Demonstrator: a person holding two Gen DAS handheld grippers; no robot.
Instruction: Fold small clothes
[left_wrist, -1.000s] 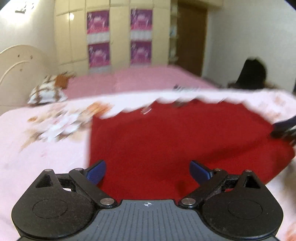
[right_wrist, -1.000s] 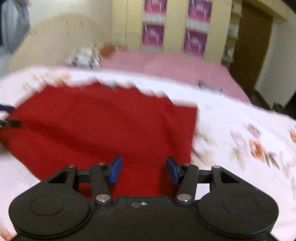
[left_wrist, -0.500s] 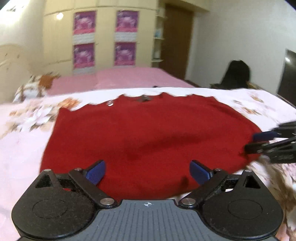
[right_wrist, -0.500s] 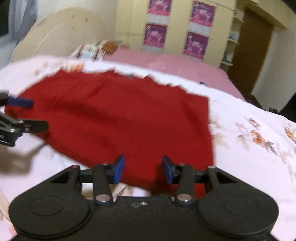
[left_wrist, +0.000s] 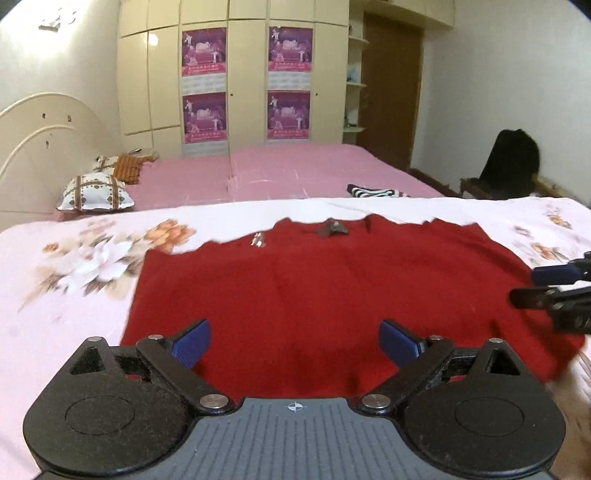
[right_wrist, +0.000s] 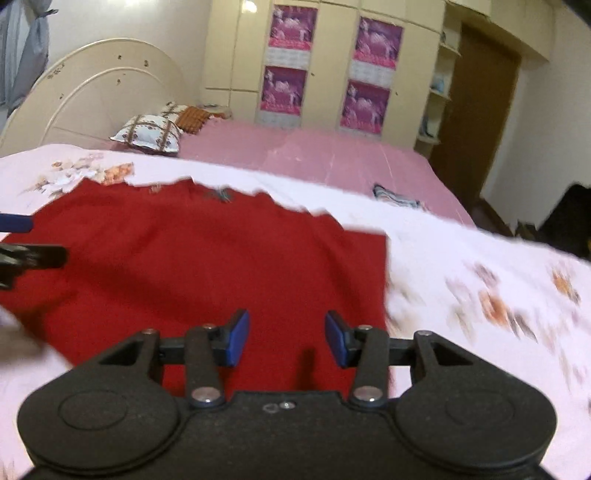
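A red garment (left_wrist: 325, 288) lies spread flat on a floral white sheet (left_wrist: 88, 258); it also shows in the right wrist view (right_wrist: 207, 266). My left gripper (left_wrist: 295, 345) is open and empty over the garment's near left part. My right gripper (right_wrist: 287, 338) is open and empty over its near right part, close to the right edge. Each gripper shows at the edge of the other's view: the right one (left_wrist: 554, 288) and the left one (right_wrist: 26, 243). A small dark tag (left_wrist: 332, 229) sits at the garment's far edge.
A pink bed (left_wrist: 288, 170) lies behind, with patterned pillows (left_wrist: 98, 192) by a cream headboard (left_wrist: 44, 147) and a striped cloth (left_wrist: 373, 191). Cupboards with purple posters (left_wrist: 288, 77), a brown door (left_wrist: 391, 92) and a dark chair (left_wrist: 513, 162) stand beyond.
Both grippers have drawn back slightly and tilted over the garment, which now lies flatter and more spread. Both stay open and empty.
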